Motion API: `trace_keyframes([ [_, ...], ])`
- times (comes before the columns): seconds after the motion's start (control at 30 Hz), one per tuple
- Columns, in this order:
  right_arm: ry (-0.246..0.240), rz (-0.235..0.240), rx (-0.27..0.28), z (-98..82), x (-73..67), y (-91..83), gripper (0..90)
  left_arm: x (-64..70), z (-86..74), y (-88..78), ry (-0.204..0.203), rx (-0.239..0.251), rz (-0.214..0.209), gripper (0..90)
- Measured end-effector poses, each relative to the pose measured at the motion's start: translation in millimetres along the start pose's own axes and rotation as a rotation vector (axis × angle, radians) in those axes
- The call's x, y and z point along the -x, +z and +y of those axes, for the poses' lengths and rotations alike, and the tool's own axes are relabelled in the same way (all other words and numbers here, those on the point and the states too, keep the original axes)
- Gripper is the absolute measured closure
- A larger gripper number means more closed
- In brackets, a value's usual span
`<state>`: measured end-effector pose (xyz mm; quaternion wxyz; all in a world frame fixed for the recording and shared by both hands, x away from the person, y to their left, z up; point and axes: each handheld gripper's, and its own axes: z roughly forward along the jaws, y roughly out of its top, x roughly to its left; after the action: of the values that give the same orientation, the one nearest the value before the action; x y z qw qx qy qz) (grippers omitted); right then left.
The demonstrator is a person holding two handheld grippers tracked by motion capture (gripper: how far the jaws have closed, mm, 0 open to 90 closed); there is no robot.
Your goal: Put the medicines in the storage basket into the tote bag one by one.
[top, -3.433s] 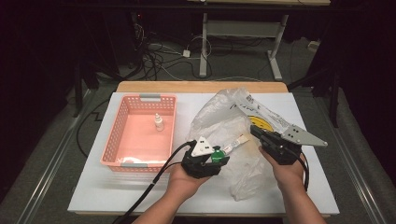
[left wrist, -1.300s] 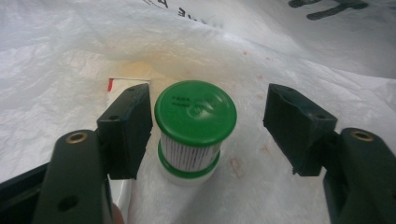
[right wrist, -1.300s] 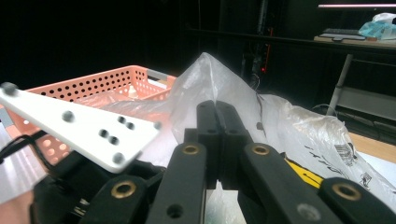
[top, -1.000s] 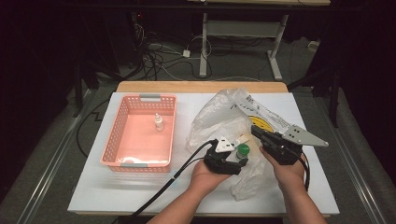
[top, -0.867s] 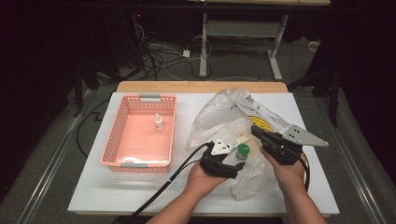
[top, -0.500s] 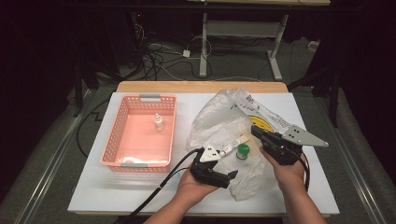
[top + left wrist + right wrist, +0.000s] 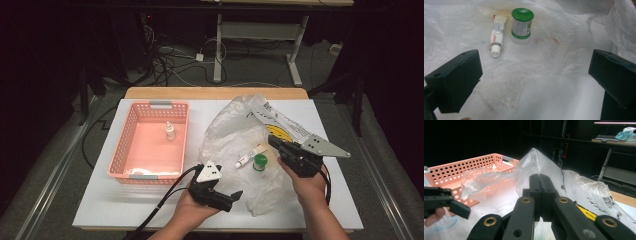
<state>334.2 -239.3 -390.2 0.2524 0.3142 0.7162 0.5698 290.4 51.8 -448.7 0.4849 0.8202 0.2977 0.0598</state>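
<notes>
Green-capped bottle (image 7: 259, 162) stands beside a tube (image 7: 247, 157) on the plastic bag (image 7: 235, 132); left hand-held gripper (image 7: 231, 199), just opened wide, holds nothing; right hand-held gripper (image 7: 274, 142) pinches the bag.

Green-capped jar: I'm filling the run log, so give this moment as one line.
left gripper: open, just opened, nothing between jaws | green-capped jar: upright on plastic bag, beside tube | right gripper: shut on plastic bag

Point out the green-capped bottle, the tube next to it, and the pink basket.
green-capped bottle (image 7: 522, 14), left gripper view, on its cap
tube (image 7: 497, 32), left gripper view, on its body
pink basket (image 7: 148, 176), high view, on its near rim
</notes>
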Motion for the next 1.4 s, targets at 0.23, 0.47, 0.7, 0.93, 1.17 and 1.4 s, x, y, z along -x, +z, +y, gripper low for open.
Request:
trace_keyframes([
  [0.23, -0.003, 0.003, -0.006, -0.2, -1.3, 0.8, 90.0, -7.3, -5.1, -21.3, 0.012, 0.009, 0.034, 0.0],
  [0.47, -0.011, 0.006, -0.002, 0.4, -2.4, 0.8, 90.0, -16.6, -7.7, -32.7, -0.013, 0.034, 0.053, 0.0],
  [0.7, -0.003, 0.005, -0.004, 0.0, -1.3, -0.2, 90.0, -24.9, -7.7, -47.7, -0.04, 0.062, 0.097, 0.0],
  [0.93, 0.0, 0.003, -0.002, -0.2, -0.4, -0.8, 90.0, -37.3, -11.0, -64.3, -0.054, 0.057, 0.161, 0.0],
  [1.17, 0.004, 0.002, -0.001, -0.7, 0.5, -0.9, 90.0, -55.9, -14.3, -80.1, -0.073, 0.062, 0.224, 0.0],
  [1.4, 0.002, 0.001, -0.006, -1.4, 1.7, -1.4, 90.0, -71.8, -17.8, -94.0, -0.109, 0.067, 0.27, 0.0],
])
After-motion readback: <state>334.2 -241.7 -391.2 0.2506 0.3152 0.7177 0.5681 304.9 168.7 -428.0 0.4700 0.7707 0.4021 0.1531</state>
